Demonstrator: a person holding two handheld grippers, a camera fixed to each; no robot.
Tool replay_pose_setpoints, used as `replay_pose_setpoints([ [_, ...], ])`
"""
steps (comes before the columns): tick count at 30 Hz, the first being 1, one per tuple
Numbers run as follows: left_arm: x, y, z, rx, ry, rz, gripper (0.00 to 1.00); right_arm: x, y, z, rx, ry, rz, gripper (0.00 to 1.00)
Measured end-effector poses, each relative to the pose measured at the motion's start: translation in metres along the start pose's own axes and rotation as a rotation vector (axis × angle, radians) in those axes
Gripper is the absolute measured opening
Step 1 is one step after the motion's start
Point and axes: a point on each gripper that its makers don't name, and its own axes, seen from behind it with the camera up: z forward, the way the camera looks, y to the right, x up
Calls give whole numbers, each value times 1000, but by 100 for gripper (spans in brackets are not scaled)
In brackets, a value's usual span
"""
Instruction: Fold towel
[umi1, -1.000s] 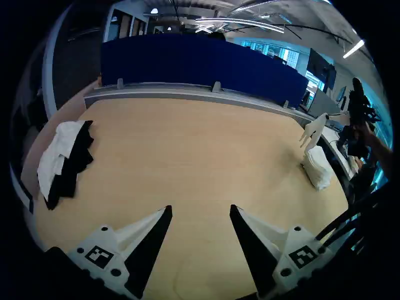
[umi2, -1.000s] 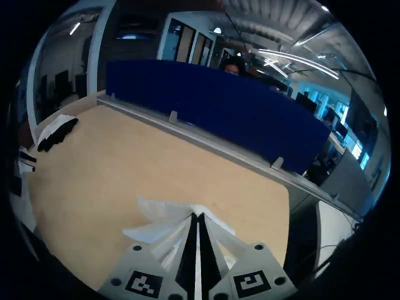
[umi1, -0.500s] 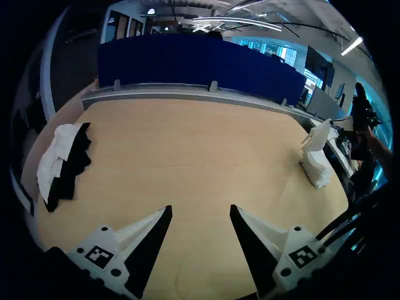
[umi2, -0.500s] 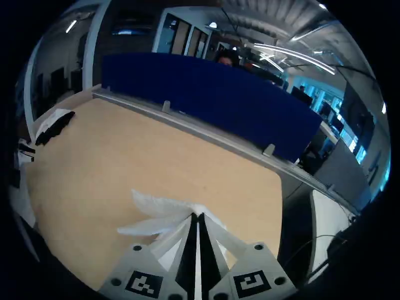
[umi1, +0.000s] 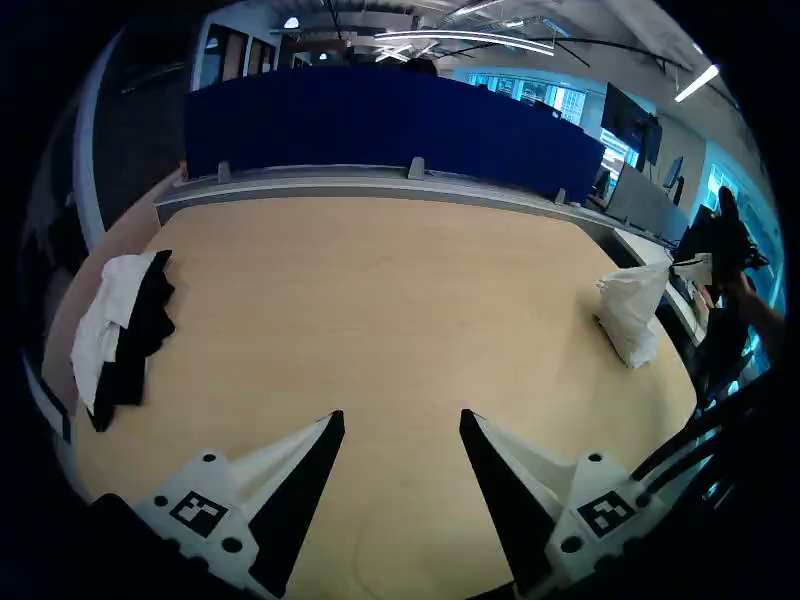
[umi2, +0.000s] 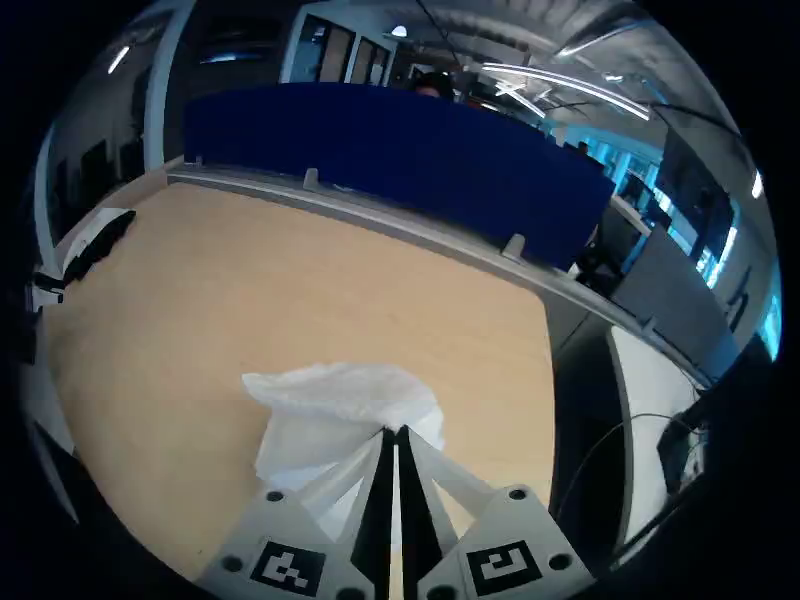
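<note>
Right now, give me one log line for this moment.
left gripper: open, empty | right gripper: shut on towel | towel: bunched, unfolded | cloth pile: on table, apart

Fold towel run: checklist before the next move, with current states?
1. Right claw gripping white towel: ok, fingers shut with cloth pinched between them.
2. Left claw free to help: ok, open, nothing between its fingers.
3. Towel laid flat for folding: not ok, bunched up near the table's right edge.
4. Room on table to spread it: ok, wide bare wood ahead of the left claw.
5. Pile of white and black cloths out of the way: ok, at the far left edge.
6. Free towel corner to grab: cannot tell.
</note>
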Motion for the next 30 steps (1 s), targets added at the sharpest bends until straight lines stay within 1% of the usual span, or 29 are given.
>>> replay_pose_setpoints([
  [5,0,6,0,-8,-3,12,85,-20,2,-3,-13,-13,33,2],
  [11,0,9,-2,-13,-4,23,85,-47,6,-2,-37,-41,57,2],
  [23,-3,6,-8,-2,-5,34,85,-112,2,6,-57,-128,137,2],
  [30,-1,6,-10,1,-4,45,85,-138,-1,15,-72,-166,184,2],
])
